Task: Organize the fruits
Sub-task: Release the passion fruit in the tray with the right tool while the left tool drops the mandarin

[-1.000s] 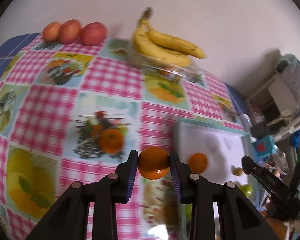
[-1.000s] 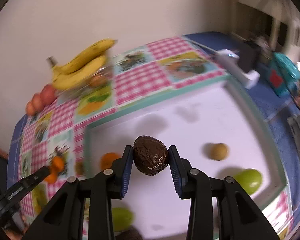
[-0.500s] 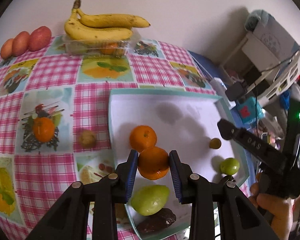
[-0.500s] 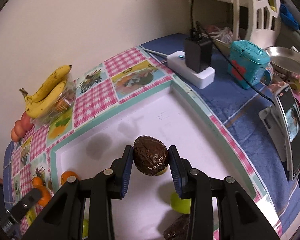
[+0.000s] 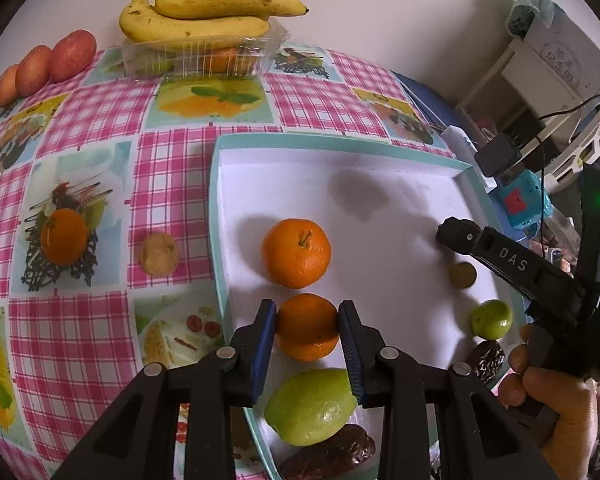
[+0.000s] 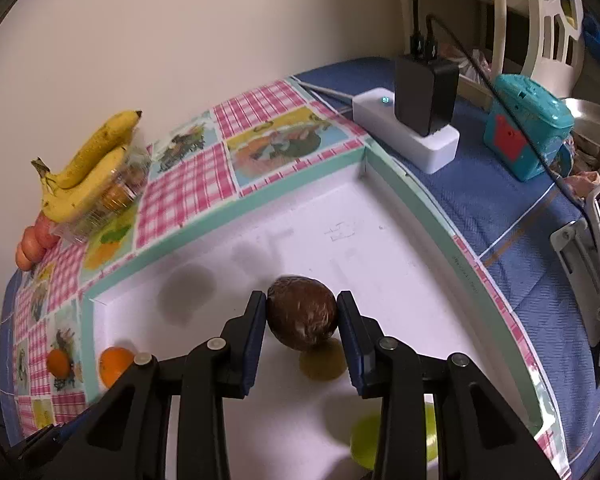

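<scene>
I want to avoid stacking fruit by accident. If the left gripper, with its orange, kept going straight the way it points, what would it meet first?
Probably the loose orange lying in the white tray, just beyond the held orange in the left gripper. Depth is unclear.

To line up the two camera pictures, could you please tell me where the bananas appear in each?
Left wrist: bananas at top centre, lying on a clear plastic box.
Right wrist: bananas at far left, mid-height, on the same box.
Shared landmark: the white tray with its teal rim.
</scene>
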`<control>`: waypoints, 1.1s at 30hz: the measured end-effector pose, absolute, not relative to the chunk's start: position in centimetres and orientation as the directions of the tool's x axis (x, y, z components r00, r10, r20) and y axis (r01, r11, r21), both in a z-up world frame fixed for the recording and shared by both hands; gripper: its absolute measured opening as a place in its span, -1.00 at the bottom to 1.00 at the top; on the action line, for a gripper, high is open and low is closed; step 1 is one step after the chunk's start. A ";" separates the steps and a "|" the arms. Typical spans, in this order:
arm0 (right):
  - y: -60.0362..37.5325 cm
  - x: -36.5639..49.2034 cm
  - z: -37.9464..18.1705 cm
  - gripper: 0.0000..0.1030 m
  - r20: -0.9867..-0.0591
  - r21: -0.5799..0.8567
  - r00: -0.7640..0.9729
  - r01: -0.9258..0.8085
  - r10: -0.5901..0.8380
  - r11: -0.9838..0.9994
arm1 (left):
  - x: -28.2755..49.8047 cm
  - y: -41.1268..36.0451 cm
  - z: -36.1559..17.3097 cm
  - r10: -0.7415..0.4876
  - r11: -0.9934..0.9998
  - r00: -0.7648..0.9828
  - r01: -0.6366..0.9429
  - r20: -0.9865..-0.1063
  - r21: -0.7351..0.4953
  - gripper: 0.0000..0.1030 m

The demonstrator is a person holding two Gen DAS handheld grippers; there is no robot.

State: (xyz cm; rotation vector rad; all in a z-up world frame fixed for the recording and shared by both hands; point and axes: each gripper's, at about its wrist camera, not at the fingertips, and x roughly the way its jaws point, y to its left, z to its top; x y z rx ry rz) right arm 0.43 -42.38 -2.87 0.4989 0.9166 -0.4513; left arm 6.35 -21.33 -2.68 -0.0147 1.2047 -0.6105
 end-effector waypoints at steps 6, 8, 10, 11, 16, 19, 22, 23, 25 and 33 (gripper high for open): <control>-42.6 0.4 -3.3 -0.27 -0.830 0.220 0.537 0.567 -0.154 0.794 | 6.5 -21.4 -2.6 -0.447 0.840 0.216 0.435 -0.868 -0.324 -0.33; -42.6 0.4 -3.3 -0.27 -0.830 0.221 0.537 0.567 -0.152 0.794 | 6.5 -21.4 -2.5 -0.444 0.839 0.211 0.439 -0.871 -0.322 -0.32; -42.7 0.4 -3.3 -0.27 -0.832 0.225 0.535 0.567 -0.147 0.793 | 6.5 -21.6 -2.5 -0.443 0.838 0.199 0.439 -0.874 -0.324 -0.30; -42.7 0.4 -3.3 -0.27 -0.833 0.227 0.534 0.568 -0.143 0.791 | 6.5 -21.6 -2.4 -0.448 0.836 0.194 0.438 -0.873 -0.332 -0.29; -42.7 0.2 -2.8 -0.24 -0.839 0.218 0.524 0.574 -0.150 0.789 | 6.4 -21.4 -1.3 -0.474 0.822 0.177 0.439 -0.862 -0.362 -0.29; -42.7 0.0 -2.2 -0.12 -0.839 0.201 0.517 0.584 -0.170 0.786 | 6.5 -20.9 -0.2 -0.471 0.827 0.194 0.436 -0.860 -0.355 -0.28; -42.6 -0.2 -1.6 -0.12 -0.839 0.194 0.515 0.588 -0.178 0.785 | 7.0 -20.0 0.8 -0.456 0.846 0.223 0.411 -0.862 -0.341 0.16; -42.5 -0.3 -1.4 -0.11 -0.840 0.191 0.513 0.585 -0.177 0.788 | 7.3 -19.3 1.0 -0.437 0.863 0.241 0.382 -0.866 -0.330 0.48; -42.2 -0.3 -1.1 0.13 -0.843 0.183 0.508 0.581 -0.178 0.793 | 8.1 -18.0 1.3 -0.406 0.890 0.268 0.335 -0.873 -0.311 0.56; -40.4 -0.3 -0.2 0.82 -0.842 0.111 0.494 0.553 -0.217 0.826 | 10.7 -10.7 1.7 -0.253 0.967 0.397 0.114 -0.882 -0.227 1.00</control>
